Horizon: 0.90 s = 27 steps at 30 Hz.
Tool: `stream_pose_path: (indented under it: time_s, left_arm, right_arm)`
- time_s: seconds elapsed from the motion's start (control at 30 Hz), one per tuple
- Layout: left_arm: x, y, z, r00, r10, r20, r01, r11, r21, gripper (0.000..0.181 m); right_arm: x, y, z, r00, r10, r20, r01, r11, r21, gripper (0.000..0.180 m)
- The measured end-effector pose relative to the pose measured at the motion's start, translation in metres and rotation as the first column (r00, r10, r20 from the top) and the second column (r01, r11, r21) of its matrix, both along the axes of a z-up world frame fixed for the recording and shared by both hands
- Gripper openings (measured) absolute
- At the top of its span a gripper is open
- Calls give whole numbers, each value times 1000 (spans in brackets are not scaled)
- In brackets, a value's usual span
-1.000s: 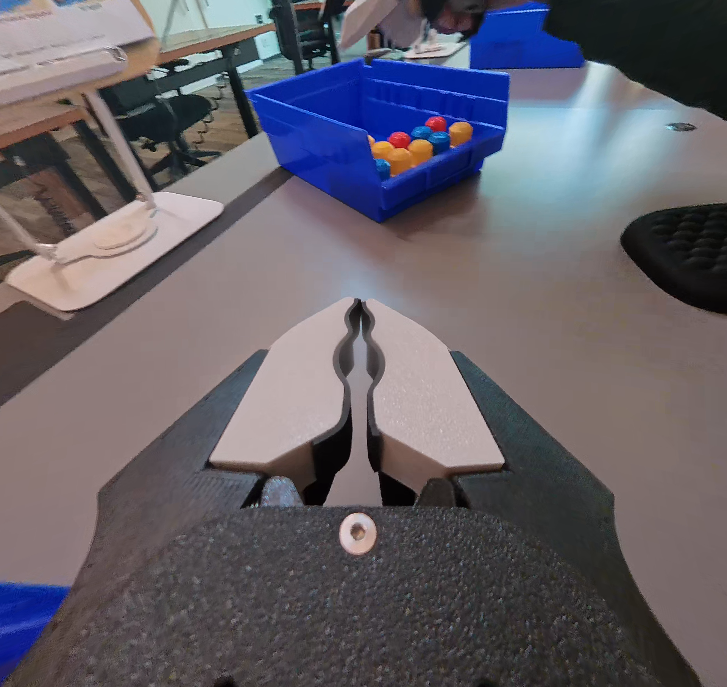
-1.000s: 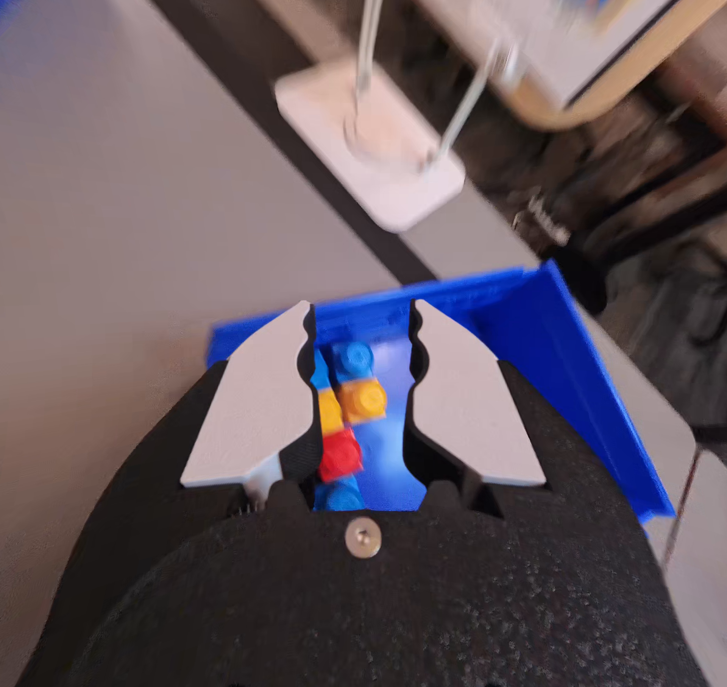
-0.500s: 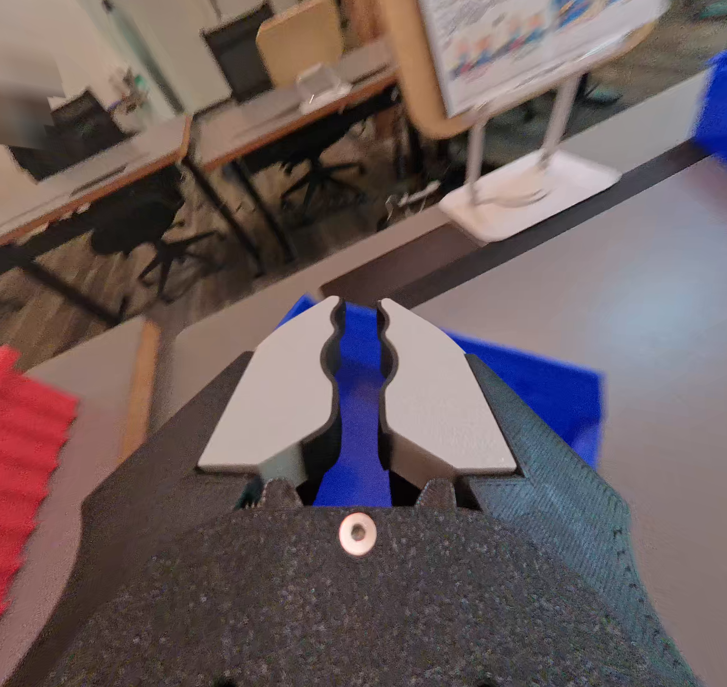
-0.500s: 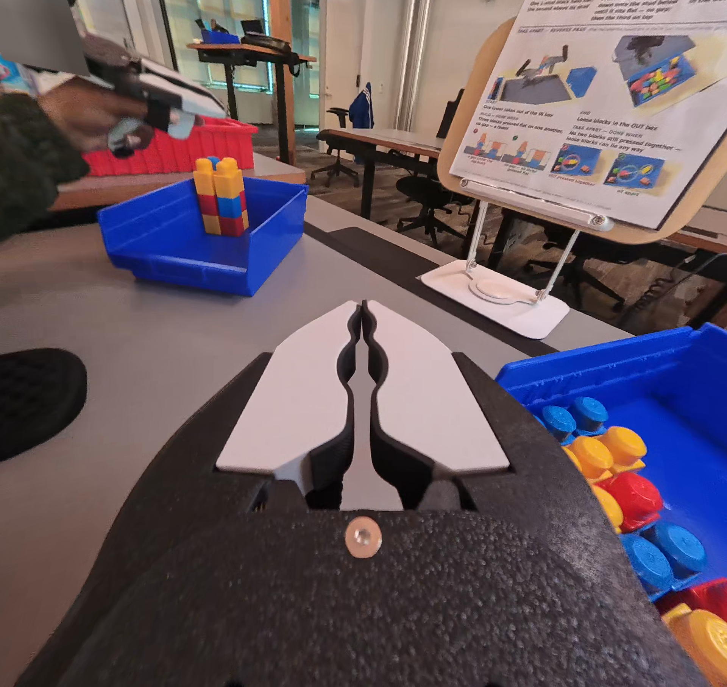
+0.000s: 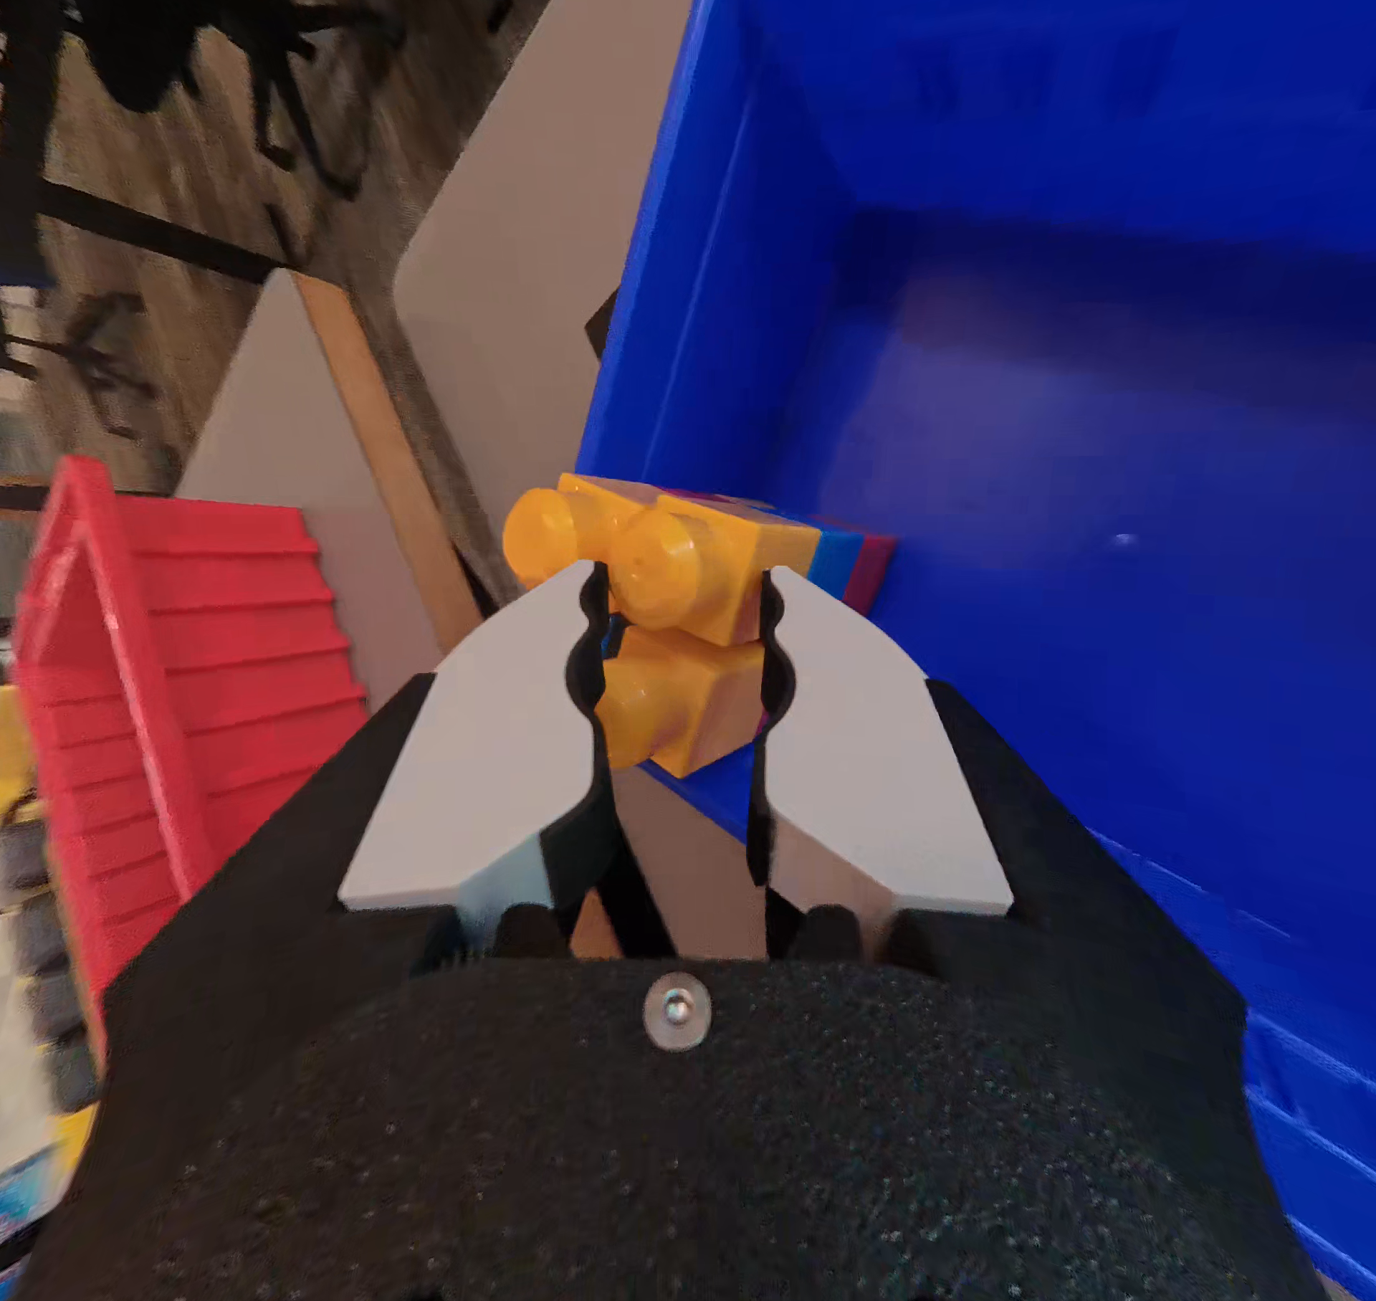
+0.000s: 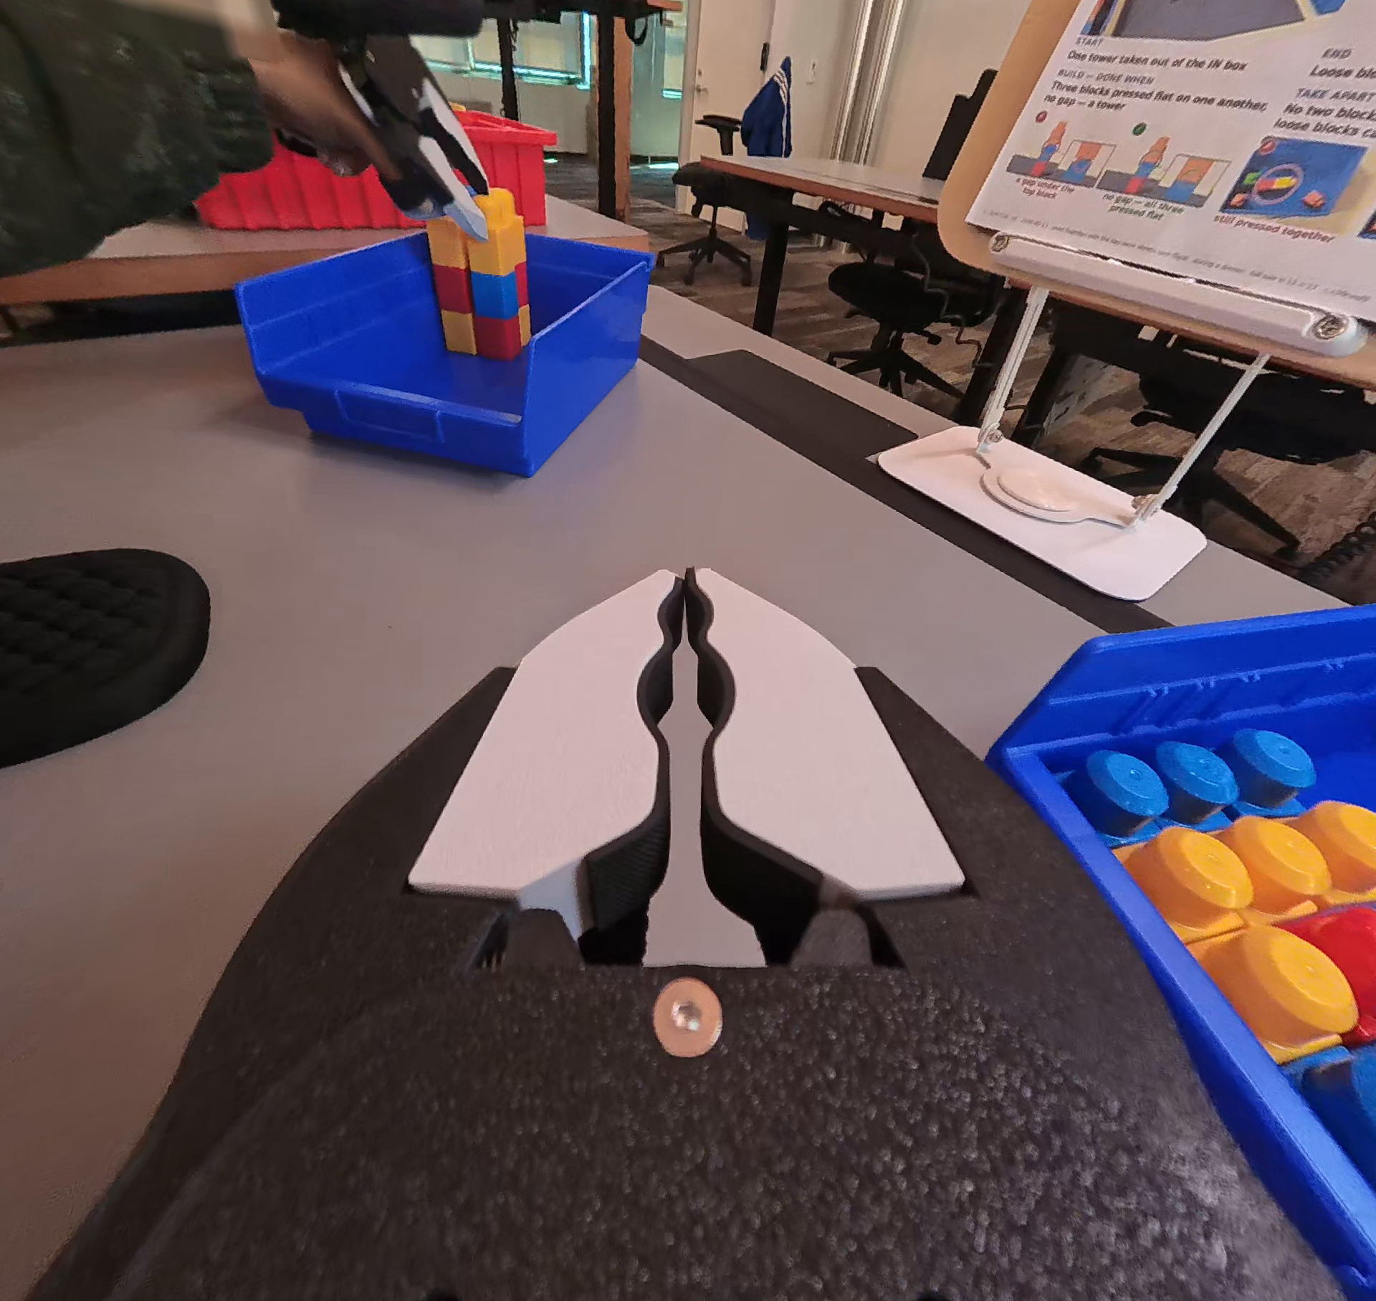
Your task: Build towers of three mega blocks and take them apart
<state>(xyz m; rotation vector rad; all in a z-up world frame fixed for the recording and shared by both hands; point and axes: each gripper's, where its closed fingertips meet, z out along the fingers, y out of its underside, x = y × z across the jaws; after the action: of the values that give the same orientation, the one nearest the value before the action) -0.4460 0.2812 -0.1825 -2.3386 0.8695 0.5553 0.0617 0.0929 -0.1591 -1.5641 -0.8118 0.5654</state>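
Two three-block towers stand side by side in a blue bin (image 6: 417,401): one yellow-red-yellow (image 6: 450,290), one yellow-blue-red (image 6: 500,297). My left gripper (image 5: 679,569) points down into this bin (image 5: 707,297). Its jaws are open, one on each side of a tower's yellow top block (image 5: 685,707). I cannot tell if the pads touch it. The left gripper also shows in the right wrist view (image 6: 473,219), at the tower tops. My right gripper (image 6: 685,576) is shut and empty, low over the grey table. Beside it is a second blue bin (image 6: 1057,751) of loose blocks (image 6: 1236,885).
A red bin (image 5: 186,669) sits past the tower bin, on another table. A black textured mat (image 6: 74,647) lies at the left. A white stand (image 6: 1042,513) holding an instruction board sits at the table's far right edge. A person's sleeve (image 6: 112,111) reaches in from the left. The tips of one gripper are about 55 cm away from the tips of the other.
My left gripper swung from the table to the tower bin and opened around a yellow top block. My right gripper left the loose-block bin, shut, and now hangs still over the table.
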Motion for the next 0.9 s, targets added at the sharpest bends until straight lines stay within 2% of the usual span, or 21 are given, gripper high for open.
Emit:
stream_pose_path:
  time_s: [0.13, 0.27, 0.4, 0.57, 0.63, 0.73, 0.9]
  left_arm:
    - [11, 1, 1, 991, -73, -115, 75, 997, 17, 39]
    - [19, -3, 10, 981, -104, -166, 113, 992, 48, 38]
    - [43, -15, 46, 979, -154, -130, 172, 975, 139, 34]
    - [126, -52, 101, 937, -348, -19, 341, 904, 257, 33]
    - [173, -74, 115, 888, -459, 30, 432, 854, 291, 33]
    - [250, -118, 128, 761, -639, 115, 578, 747, 328, 33]
    - [358, -191, 110, 525, -832, 179, 771, 554, 315, 33]
  right_arm:
    - [-3, -1, -3, 1000, 20, -5, -20, 1000, -16, 0]
    - [-6, -4, -8, 999, 37, 8, -37, 999, -26, 0]
    - [-10, -8, -5, 998, 55, 16, -55, 998, -9, 0]
    - [-28, -13, -2, 993, 107, 40, -106, 994, -10, 10]
    - [-42, -14, 4, 990, 124, 72, -124, 992, -8, 23]
    - [-65, -14, 19, 979, 140, 145, -148, 988, 42, 42]
    - [-102, -16, 35, 968, 183, 170, -201, 975, 93, 58]
